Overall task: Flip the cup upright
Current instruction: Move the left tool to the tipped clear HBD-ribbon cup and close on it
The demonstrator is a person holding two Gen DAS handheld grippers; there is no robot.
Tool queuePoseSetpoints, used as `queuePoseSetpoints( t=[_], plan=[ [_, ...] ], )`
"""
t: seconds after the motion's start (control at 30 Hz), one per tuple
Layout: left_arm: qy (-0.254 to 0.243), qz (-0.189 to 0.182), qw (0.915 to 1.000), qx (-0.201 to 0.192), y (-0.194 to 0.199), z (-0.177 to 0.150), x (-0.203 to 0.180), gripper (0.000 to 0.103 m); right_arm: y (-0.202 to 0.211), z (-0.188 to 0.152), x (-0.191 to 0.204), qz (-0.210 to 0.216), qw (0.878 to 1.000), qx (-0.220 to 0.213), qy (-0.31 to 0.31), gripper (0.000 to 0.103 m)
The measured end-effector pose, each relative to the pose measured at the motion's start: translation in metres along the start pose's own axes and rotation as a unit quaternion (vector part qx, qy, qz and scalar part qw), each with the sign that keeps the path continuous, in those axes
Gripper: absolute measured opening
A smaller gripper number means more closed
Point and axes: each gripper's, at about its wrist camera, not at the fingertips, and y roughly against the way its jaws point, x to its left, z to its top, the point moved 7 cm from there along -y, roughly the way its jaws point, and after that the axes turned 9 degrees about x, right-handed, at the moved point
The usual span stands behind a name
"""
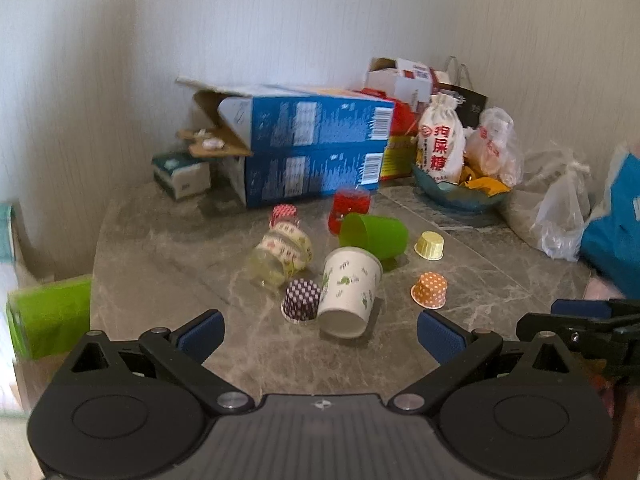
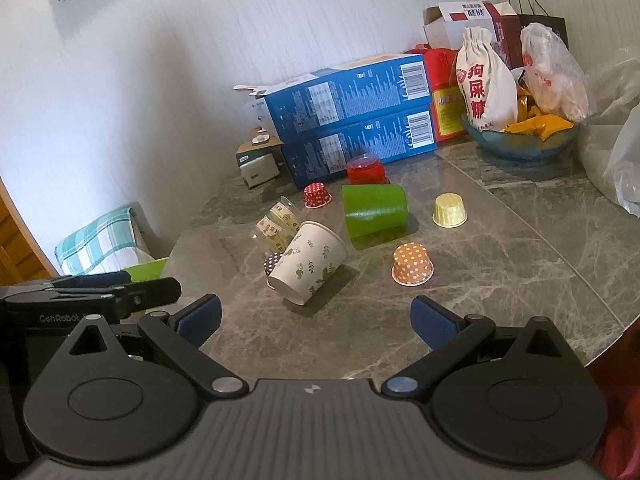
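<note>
Several cups lie on the grey marble table. A white paper cup with green leaf print lies on its side, bottom toward me; it also shows in the right wrist view. A green plastic cup lies on its side behind it. A clear patterned cup lies tipped beside them. A red cup stands upside down. My left gripper is open and empty, just short of the white cup. My right gripper is open and empty, near the white cup.
Small cupcake liners stand upside down: orange, yellow, purple dotted, red dotted. Blue boxes, a snack bowl and plastic bags line the back.
</note>
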Motion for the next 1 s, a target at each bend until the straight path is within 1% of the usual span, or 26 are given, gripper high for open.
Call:
queuePoseSetpoints(
  t=[0.07,0.1,0.13,0.17,0.2,0.27,0.33,0.37,0.43,0.5,0.57,0.63,0.83,0.9,1.0],
  plan=[
    [-0.036,0.023,0.9990,-0.008,-0.007,0.011,0.002,0.103,-0.002,0.001,-0.003,0.000,1.000,0.003,-0.003,0.102],
    [-0.054,0.035,0.9979,-0.007,-0.014,0.019,0.004,0.103,-0.002,0.001,-0.004,-0.001,1.000,0.003,-0.004,0.102],
    [-0.069,0.042,0.9967,0.003,-0.024,0.028,0.009,0.103,-0.002,0.001,-0.005,-0.001,1.000,0.003,-0.004,0.102],
    [-0.077,0.043,0.9959,0.022,-0.035,0.036,0.015,0.103,-0.002,0.001,-0.006,-0.002,1.000,0.003,-0.004,0.102],
    [-0.081,0.040,0.9947,0.049,-0.052,0.046,0.023,0.103,-0.002,0.001,-0.008,-0.002,1.000,0.003,-0.005,0.102],
    [-0.083,0.033,0.9924,0.085,-0.079,0.061,0.034,0.103,-0.004,0.001,-0.012,-0.005,1.000,0.005,-0.009,0.102],
    [-0.101,0.036,0.9867,0.122,-0.110,0.074,0.041,0.103,-0.005,0.002,-0.018,-0.006,1.000,0.007,-0.017,0.102],
    [-0.109,0.033,0.9846,0.132,-0.123,0.079,0.043,0.103,-0.006,0.002,-0.020,-0.006,1.000,0.008,-0.021,0.102],
    [-0.130,0.011,0.9795,0.154,-0.148,0.089,0.043,0.103,-0.008,0.002,-0.026,-0.008,1.000,0.012,-0.027,0.102],
    [-0.137,-0.006,0.9751,0.175,-0.171,0.096,0.043,0.102,-0.009,0.003,-0.031,-0.011,0.999,0.015,-0.033,0.102],
    [-0.131,-0.008,0.9732,0.189,-0.187,0.099,0.043,0.093,-0.010,0.003,-0.035,-0.010,0.999,0.015,-0.041,0.102],
    [-0.125,-0.019,0.9701,0.207,-0.203,0.100,0.045,0.093,-0.012,0.004,-0.037,-0.006,0.999,0.015,-0.047,0.102],
    [-0.117,-0.026,0.9667,0.226,-0.234,0.101,0.043,0.091,-0.018,0.006,-0.041,-0.005,0.999,0.020,-0.048,0.102],
    [-0.116,-0.017,0.9663,0.229,-0.239,0.100,0.043,0.091,-0.020,0.006,-0.043,-0.004,0.999,0.023,-0.049,0.102],
    [-0.110,-0.015,0.9646,0.239,-0.247,0.098,0.043,0.086,-0.023,0.006,-0.046,-0.004,0.998,0.025,-0.050,0.102]
  ],
)
